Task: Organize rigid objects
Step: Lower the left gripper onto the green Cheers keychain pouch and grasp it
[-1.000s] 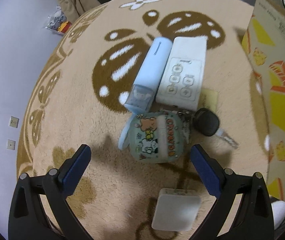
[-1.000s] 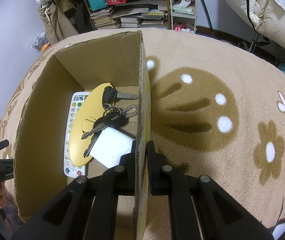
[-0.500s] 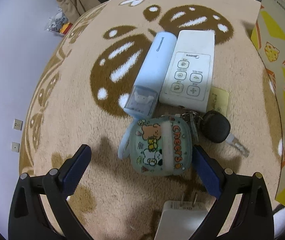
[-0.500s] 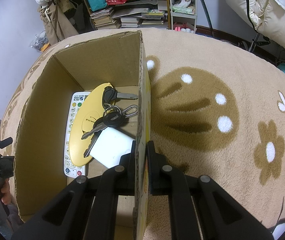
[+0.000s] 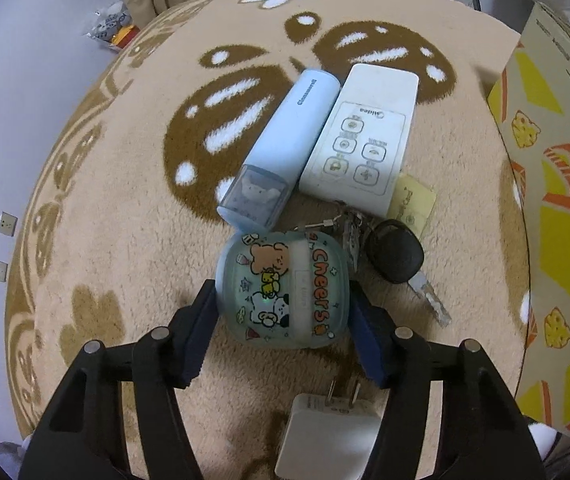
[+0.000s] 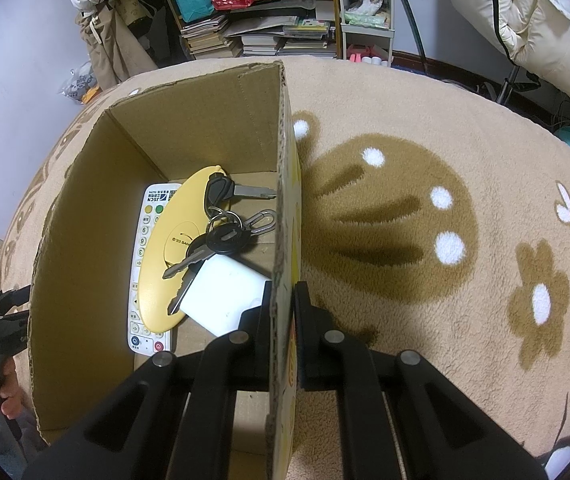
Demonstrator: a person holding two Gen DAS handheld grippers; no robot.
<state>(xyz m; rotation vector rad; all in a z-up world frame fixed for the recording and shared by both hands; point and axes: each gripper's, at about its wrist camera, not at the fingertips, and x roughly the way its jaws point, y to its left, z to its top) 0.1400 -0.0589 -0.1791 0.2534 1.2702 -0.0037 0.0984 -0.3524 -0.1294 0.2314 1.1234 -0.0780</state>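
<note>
Best to squeeze the case [image 5: 283, 290] evenly at its sides and lift straight, since its key [image 5: 395, 256] will trail. The left gripper [image 5: 283, 312] fingers press both sides of the case on the rug [image 5: 125, 208]. The right gripper [image 6: 283, 300] fingers pinch the box [image 6: 283, 200] wall.

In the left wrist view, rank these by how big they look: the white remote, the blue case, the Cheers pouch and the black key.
1. White remote
2. Blue case and Cheers pouch: alike, and the pouch sits nearer the camera
3. Black key
</note>
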